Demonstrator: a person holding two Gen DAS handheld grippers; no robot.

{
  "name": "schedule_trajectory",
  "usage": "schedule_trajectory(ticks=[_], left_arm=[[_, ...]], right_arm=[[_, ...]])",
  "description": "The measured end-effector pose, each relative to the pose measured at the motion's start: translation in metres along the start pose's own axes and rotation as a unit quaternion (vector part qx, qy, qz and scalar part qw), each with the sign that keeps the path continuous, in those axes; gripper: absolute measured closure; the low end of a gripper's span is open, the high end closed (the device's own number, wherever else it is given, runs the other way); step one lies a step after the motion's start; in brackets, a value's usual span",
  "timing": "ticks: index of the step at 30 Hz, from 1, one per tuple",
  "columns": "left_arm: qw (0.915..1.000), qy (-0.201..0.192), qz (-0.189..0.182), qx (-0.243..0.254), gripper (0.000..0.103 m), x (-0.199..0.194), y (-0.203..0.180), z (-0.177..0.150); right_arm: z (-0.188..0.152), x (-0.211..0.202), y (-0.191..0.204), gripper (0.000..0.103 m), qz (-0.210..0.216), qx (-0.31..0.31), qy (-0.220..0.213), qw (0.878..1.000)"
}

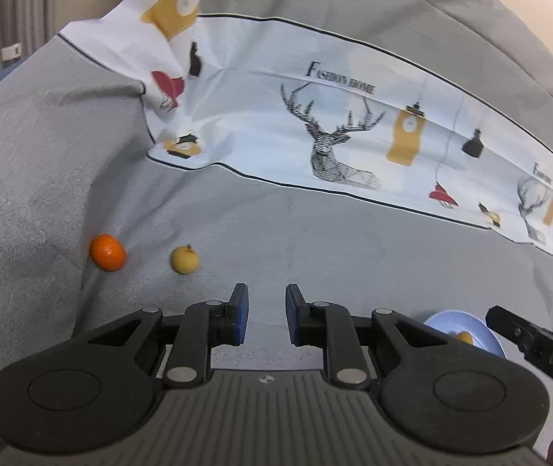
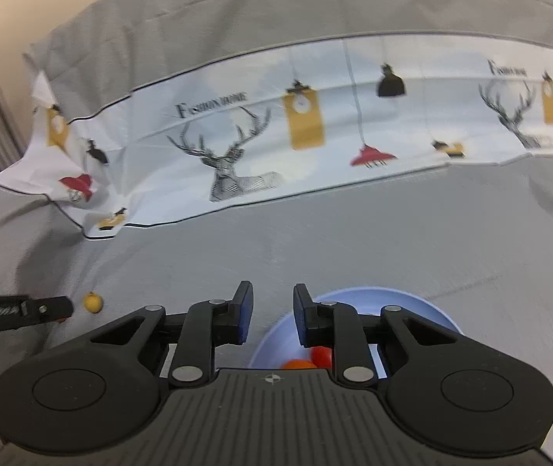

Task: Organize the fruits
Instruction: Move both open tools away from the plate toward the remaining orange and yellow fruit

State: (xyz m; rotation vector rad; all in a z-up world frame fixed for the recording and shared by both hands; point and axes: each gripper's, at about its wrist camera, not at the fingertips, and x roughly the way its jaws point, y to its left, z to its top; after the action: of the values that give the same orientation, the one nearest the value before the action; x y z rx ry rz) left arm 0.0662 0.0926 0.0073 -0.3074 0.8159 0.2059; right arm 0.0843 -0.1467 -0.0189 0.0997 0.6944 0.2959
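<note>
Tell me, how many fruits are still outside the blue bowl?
2: an orange fruit by the raised fabric fold on the left, and a yellow fruit just right of it. The gripper bodies may hide more.

Bare grey cloth (image 1: 315,240) is seen ahead of the left gripper (image 1: 266,316); 2 fruits, orange (image 1: 108,252) and yellow (image 1: 185,259), lie left-forward, blue bowl (image 1: 466,324) right.

The left gripper (image 1: 262,318) and the right gripper (image 2: 269,316) are both showing black linkage arms, silver round rivets and blue pads (image 1: 242,316) on the fingers. A grey ribbed housing with a small crosshair mark is sitting behind each one.
</note>
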Motion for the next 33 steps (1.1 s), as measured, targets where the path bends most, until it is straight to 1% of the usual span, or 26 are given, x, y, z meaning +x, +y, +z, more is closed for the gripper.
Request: schedule_trajectory(ticks=[3, 11, 13, 14, 15, 17, 18, 23, 26, 30, 33], left_arm=[[0.9999, 0.002, 0.004, -0.012, 0.081, 0.003, 0.003, 0.001], [0.9985, -0.006, 0.032, -0.043, 0.081, 0.004, 0.012, 0.004], [0.9974, -0.013, 0.045, -0.054, 0.081, 0.002, 0.017, 0.005], [0.9965, -0.018, 0.051, -0.063, 0.081, 0.001, 0.021, 0.007], [0.9952, -0.023, 0.058, -0.076, 0.081, -0.001, 0.026, 0.007], [0.9923, -0.028, 0.067, -0.100, 0.083, -0.002, 0.036, 0.009], [0.9908, -0.029, 0.072, -0.111, 0.084, -0.002, 0.041, 0.010], [0.9835, -0.033, 0.092, -0.152, 0.085, -0.005, 0.061, 0.013], [0.9762, -0.044, 0.112, -0.180, 0.085, -0.009, 0.074, 0.013], [0.9629, -0.053, 0.136, -0.227, 0.085, -0.014, 0.093, 0.013], [0.9562, -0.066, 0.136, -0.251, 0.084, -0.019, 0.101, 0.012]], right_arm=[[0.000, 0.000, 0.010, 0.084, 0.012, -0.020, -0.007, 1.000], [-0.003, 0.004, 0.038, 0.085, 0.050, -0.064, -0.020, 0.997], [-0.008, 0.007, 0.045, 0.086, 0.060, -0.075, -0.022, 0.995], [-0.011, 0.010, 0.048, 0.091, 0.061, -0.081, -0.020, 0.995], [-0.014, 0.014, 0.052, 0.095, 0.063, -0.086, -0.012, 0.994], [-0.017, 0.021, 0.060, 0.098, 0.072, -0.085, -0.004, 0.994], [-0.018, 0.023, 0.064, 0.098, 0.078, -0.088, -0.006, 0.993], [-0.021, 0.041, 0.091, 0.099, 0.107, -0.119, -0.006, 0.987], [-0.021, 0.057, 0.105, 0.098, 0.128, -0.138, -0.001, 0.982], [-0.023, 0.080, 0.122, 0.097, 0.145, -0.155, 0.004, 0.977], [-0.024, 0.094, 0.136, 0.096, 0.164, -0.165, 0.006, 0.972]])
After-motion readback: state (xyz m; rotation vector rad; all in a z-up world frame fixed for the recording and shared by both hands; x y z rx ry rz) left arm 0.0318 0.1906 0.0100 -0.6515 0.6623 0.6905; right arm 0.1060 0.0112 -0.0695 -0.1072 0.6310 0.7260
